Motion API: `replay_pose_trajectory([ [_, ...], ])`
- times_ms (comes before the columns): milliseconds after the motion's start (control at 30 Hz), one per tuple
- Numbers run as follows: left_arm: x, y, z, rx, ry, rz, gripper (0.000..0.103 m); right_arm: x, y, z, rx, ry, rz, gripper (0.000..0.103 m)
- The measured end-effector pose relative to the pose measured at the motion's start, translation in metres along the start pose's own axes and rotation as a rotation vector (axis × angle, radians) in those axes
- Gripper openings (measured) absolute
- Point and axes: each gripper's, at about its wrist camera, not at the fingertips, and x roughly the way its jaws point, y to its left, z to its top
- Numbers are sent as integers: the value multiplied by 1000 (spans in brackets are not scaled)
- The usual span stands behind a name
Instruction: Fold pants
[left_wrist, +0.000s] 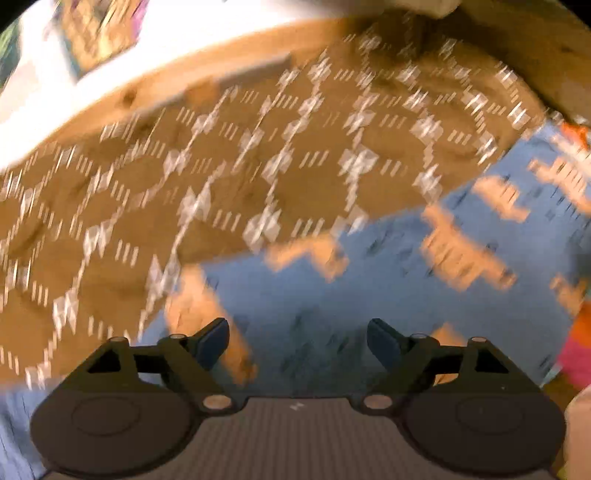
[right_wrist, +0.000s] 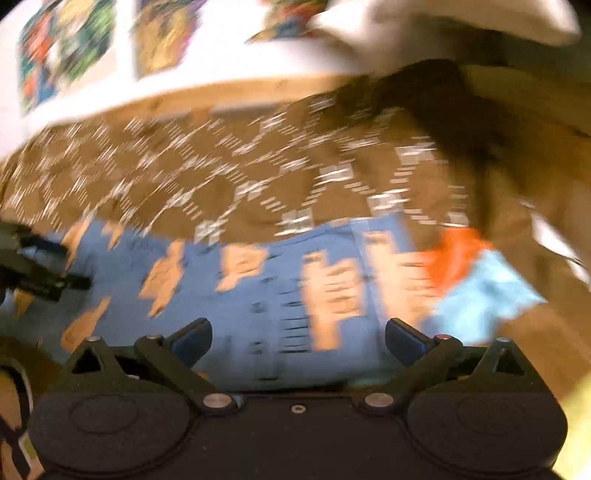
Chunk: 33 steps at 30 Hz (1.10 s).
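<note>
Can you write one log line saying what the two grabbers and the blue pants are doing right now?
left gripper: open, empty | right gripper: open, empty | blue pants: lying on brown patterned cover, not held | view: blurred

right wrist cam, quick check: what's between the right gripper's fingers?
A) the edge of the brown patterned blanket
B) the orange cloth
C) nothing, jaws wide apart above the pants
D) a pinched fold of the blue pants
C: the right gripper has its jaws spread wide with nothing between the pads, and the blue pants lie beyond them on the brown patterned blanket; the orange cloth sits off to the right.
</note>
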Motion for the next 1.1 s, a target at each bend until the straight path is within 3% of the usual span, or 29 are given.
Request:
replay_pose_trajectory([
  [133, -7, -30, 56, 84, -77, -120, 88, -2, -31, -5, 116, 8, -31, 90],
  [267, -3, -74, 119, 130, -132, -278, 88, -5, -48, -6, 182, -43, -22, 75],
  [467, 30, -159, 174, 274, -107, -426, 84, -4, -62, -14, 160, -47, -21, 58],
  [633, 64, -209, 173, 393, -53, -427, 79, 3, -63, -11, 126, -24, -31, 54],
  [833, 75, -212, 163, 374, -79, -433, 87, 6, -71, -8, 223, 1, -14, 52],
  [900, 73, -209, 168, 360, -68, -434, 87, 6, -72, -7, 251, -2, -24, 35],
  [967, 67, -206, 172, 342, -59, -417, 87, 6, -76, -8, 305, -7, -16, 29],
  [1033, 56, -202, 179, 307, -42, -403, 87, 3, -81, -10, 377, -31, -10, 15],
  [1100, 47, -200, 186, 245, 38, -395, 87, -1, -81, -10, 398, -55, -4, 12],
])
